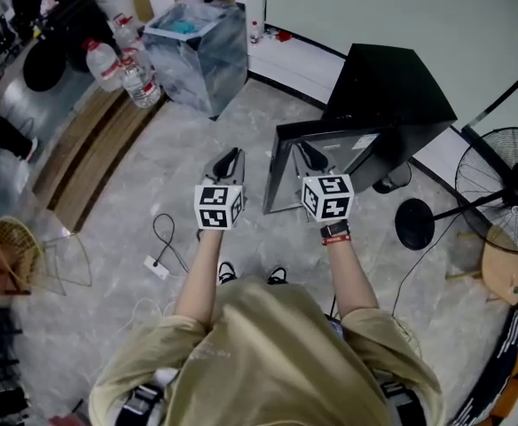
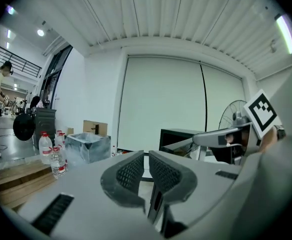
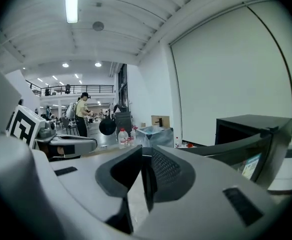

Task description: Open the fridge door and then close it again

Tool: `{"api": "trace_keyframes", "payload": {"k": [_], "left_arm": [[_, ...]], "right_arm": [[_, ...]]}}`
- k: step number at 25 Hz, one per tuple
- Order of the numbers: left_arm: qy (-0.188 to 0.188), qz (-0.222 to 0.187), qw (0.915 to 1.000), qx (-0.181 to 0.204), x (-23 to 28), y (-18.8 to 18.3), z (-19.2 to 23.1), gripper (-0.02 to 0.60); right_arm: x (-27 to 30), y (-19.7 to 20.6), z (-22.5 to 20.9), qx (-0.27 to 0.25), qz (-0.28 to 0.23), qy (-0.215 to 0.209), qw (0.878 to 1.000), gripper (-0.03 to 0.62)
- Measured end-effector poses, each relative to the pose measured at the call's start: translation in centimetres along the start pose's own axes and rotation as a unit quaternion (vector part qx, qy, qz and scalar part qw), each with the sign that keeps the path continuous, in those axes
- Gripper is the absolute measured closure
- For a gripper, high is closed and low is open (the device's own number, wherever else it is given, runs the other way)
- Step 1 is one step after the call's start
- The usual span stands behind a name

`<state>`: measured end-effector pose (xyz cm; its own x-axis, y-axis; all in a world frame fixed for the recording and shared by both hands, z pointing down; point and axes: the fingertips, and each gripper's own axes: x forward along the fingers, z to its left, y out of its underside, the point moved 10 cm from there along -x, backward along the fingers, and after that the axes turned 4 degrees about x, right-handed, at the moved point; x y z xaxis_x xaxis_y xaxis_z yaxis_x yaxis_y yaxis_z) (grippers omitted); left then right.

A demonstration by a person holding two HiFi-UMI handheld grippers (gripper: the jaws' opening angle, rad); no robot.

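A small black fridge (image 1: 392, 96) stands on the floor ahead of me, its door (image 1: 317, 167) swung partly open toward me. My right gripper (image 1: 305, 149) is held in the air just in front of the door's upper edge; whether it touches the door I cannot tell. In the right gripper view the door (image 3: 236, 151) lies to the right of the right gripper (image 3: 145, 154), whose jaws are drawn together on nothing. My left gripper (image 1: 232, 155) hovers over bare floor left of the door. Its jaws (image 2: 147, 156) are nearly together and empty, and the fridge (image 2: 178, 136) shows beyond them.
Water bottles (image 1: 121, 65) and a foil-wrapped box (image 1: 197, 51) stand at the back left beside a wooden platform (image 1: 90, 149). A floor fan (image 1: 507, 185) and a round stand base (image 1: 417, 223) are at the right. A cable with power strip (image 1: 157, 264) lies near my feet.
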<state>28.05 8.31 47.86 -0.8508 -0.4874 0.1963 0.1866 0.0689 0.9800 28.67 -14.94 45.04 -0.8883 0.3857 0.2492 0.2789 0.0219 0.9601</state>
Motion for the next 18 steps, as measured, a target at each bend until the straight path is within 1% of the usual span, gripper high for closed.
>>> {"api": "trace_keyframes", "payload": {"k": [3,7,11,15,18], "left_arm": [[-0.007,-0.010,0.9999,0.006,-0.6,-0.6,0.6,0.552],[-0.005,-0.020,0.9997,0.012,-1.3,-1.0,1.1,0.561],[-0.002,-0.018,0.9997,0.015,-1.6,-0.8,1.5,0.561],[0.007,-0.016,0.9998,0.011,-1.6,-0.6,1.7,0.561],[0.018,-0.010,0.9997,0.011,-1.4,-0.3,1.7,0.561]], "right_arm": [[0.0,0.2,0.6,0.015,-0.007,0.003,1.000,0.548],[0.0,0.2,1.6,0.023,-0.016,0.005,1.000,0.563],[0.1,0.4,2.3,0.022,-0.015,0.006,1.000,0.565],[-0.1,0.3,2.4,0.010,-0.010,0.006,1.000,0.565],[-0.2,0.1,2.4,-0.016,0.005,0.003,1.000,0.565]]}}
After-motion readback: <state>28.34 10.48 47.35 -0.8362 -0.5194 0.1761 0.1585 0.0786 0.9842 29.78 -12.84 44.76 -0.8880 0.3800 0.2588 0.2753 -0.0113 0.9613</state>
